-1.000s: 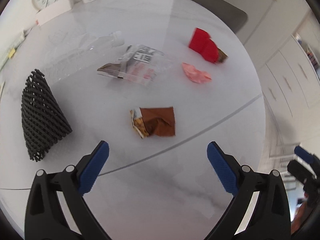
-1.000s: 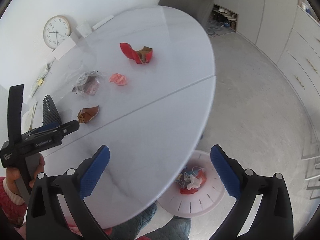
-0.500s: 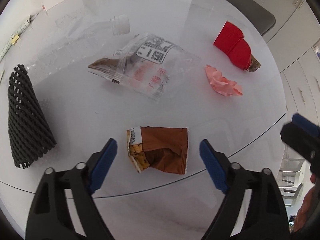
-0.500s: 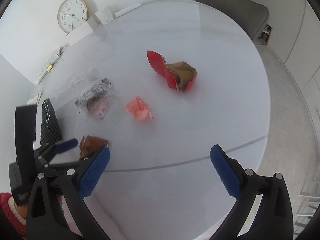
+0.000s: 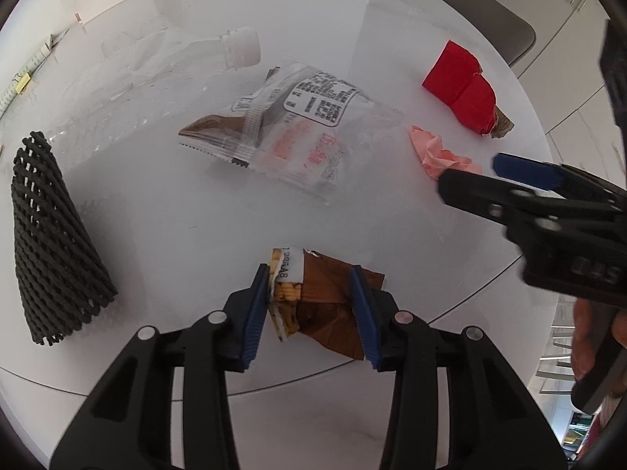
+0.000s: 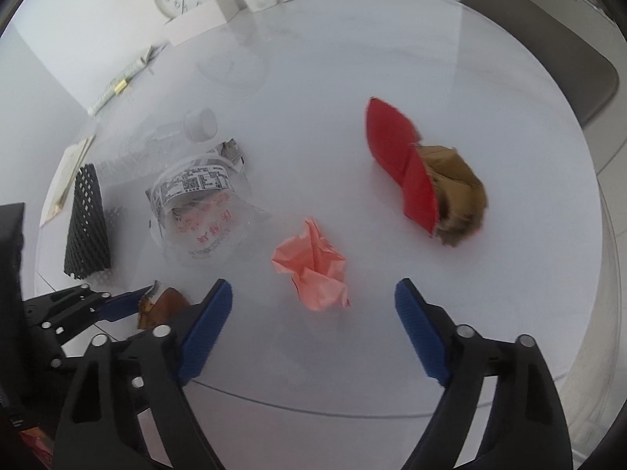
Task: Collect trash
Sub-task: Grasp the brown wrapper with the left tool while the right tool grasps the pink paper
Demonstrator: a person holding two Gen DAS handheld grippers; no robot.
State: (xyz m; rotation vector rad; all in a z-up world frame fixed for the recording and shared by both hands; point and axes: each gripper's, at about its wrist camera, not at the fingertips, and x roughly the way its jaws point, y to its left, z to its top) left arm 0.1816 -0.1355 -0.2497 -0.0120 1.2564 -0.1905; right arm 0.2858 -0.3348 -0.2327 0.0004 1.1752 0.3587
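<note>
On the round white tabletop (image 5: 164,211), the left tool (image 5: 309,309) is closing around the crumpled brown snack wrapper (image 5: 321,305), its blue pads at either edge of it, seemingly just touching. The right tool (image 6: 313,329) hangs over the crumpled pink paper (image 6: 313,270), jaws closing but wide apart with the paper just beyond the tips. Farther back lie a clear printed plastic bag (image 5: 309,133), a red-and-brown torn carton (image 6: 423,172) and a black mesh sleeve (image 5: 51,246).
</note>
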